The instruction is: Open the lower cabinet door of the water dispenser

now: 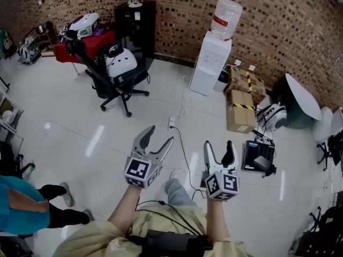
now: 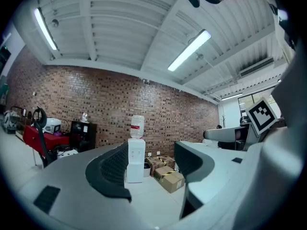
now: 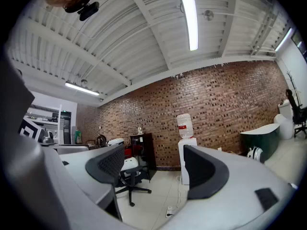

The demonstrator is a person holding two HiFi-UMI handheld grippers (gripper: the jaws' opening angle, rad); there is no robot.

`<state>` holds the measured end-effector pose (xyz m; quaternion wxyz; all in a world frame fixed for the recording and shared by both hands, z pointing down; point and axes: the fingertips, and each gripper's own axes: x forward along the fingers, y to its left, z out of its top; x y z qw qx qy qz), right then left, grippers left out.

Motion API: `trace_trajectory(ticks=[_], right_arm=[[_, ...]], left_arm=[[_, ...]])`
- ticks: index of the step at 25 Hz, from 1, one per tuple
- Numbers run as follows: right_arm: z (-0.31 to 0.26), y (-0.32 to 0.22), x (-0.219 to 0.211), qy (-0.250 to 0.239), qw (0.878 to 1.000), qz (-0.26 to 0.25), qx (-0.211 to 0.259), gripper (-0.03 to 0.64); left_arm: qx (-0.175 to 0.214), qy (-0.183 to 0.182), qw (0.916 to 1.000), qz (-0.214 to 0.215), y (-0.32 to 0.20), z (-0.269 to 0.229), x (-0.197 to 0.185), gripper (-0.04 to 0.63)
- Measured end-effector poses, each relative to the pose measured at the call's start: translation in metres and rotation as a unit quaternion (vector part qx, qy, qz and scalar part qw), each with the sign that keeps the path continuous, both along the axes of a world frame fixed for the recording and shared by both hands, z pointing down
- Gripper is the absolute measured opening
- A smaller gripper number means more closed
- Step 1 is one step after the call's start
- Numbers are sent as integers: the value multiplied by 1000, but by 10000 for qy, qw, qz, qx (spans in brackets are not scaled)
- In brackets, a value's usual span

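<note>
against the brick wall point(image 1: 268, 15): water dispenser point(image 1: 211, 63), far off
left gripper point(image 1: 159, 135): jaws apart, empty
right gripper point(image 1: 218, 145): jaws apart, empty

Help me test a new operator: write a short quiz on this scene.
1. True or false: the left gripper touches the water dispenser.
2. The right gripper has its fingers: A) apart, nothing between them; B) shut on a door handle; C) shut on a cable.
3. Which taped items lie on the floor right of the dispenser in the head view?
Key: 1 false, the dispenser stands far across the floor; 2 A; 3 the cardboard boxes.
</note>
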<state>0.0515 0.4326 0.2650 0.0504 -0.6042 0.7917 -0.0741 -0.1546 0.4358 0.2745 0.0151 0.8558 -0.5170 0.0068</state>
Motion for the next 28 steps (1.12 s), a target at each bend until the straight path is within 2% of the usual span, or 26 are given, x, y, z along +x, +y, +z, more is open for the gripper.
trace_trajectory(ticks=[6, 10, 13, 16, 21, 28], right_arm=[[-21, -126, 37, -294, 9987, 185, 384, 407], [-32, -193, 51, -122, 9986, 115, 496, 407], [-16, -229, 56, -36, 9996, 62, 271, 407], [3, -260, 66, -79, 10000, 55, -11, 407], [18, -315, 78, -27, 9995, 195, -263, 407], [36, -446, 85, 176, 9982, 374, -431, 407]], left_arm=[[126, -127, 9996, 209, -121, -16, 29, 291], [229, -176, 9993, 237, -192, -35, 52, 291], [86, -84, 9997, 193, -229, -26, 63, 291], [-212, -151, 9994, 239, -256, -9, 76, 291], [-490, -90, 9980, 379, -319, 9, 86, 291], [-490, 23, 9963, 700, -472, 26, 100, 291]])
